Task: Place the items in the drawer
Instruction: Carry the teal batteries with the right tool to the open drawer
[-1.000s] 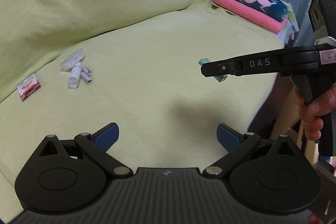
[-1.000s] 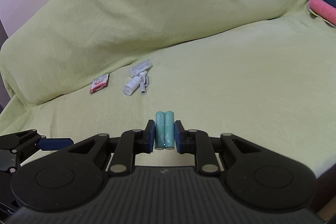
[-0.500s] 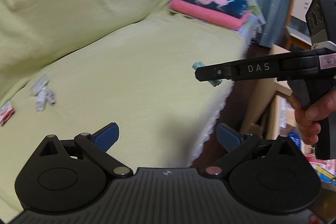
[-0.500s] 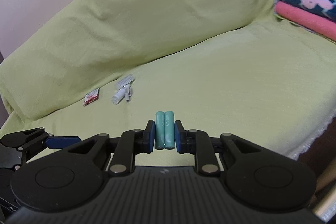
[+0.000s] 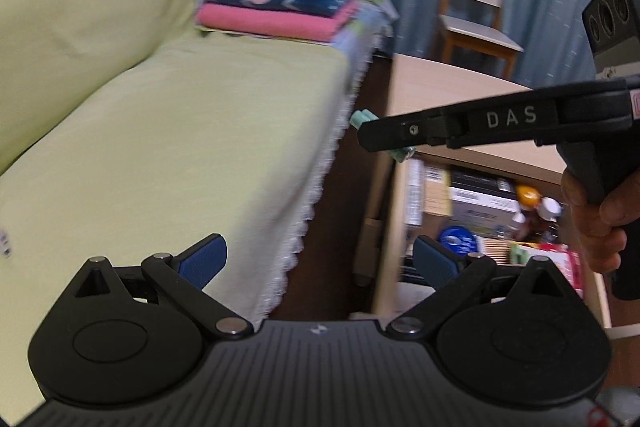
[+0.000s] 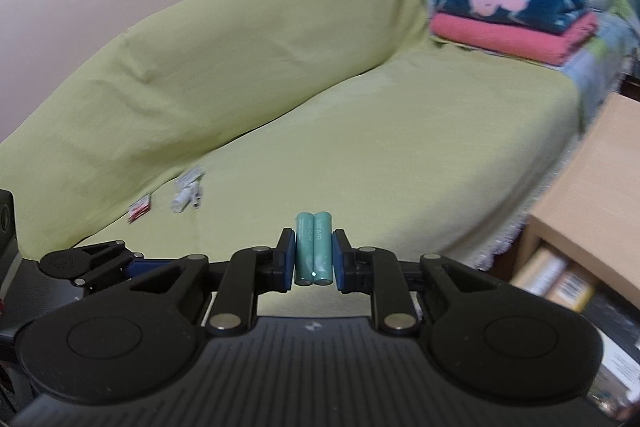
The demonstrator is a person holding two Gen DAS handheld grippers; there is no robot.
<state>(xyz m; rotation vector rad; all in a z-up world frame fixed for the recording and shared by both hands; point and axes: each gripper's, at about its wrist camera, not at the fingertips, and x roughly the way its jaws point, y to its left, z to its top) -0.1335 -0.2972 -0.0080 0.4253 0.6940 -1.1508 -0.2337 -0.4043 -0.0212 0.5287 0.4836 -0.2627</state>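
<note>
right wrist: right claw [image 6: 314,259] grips 2 teal batteries [image 6: 314,247].

At the left edge of the left wrist view, a small white item [image 5: 5,244] is cut off. The right gripper [image 5: 370,139] hides most of the 2 batteries [image 5: 359,116]. Shelf contents [image 6: 560,277] at lower right are blurred, unreadable.
</note>
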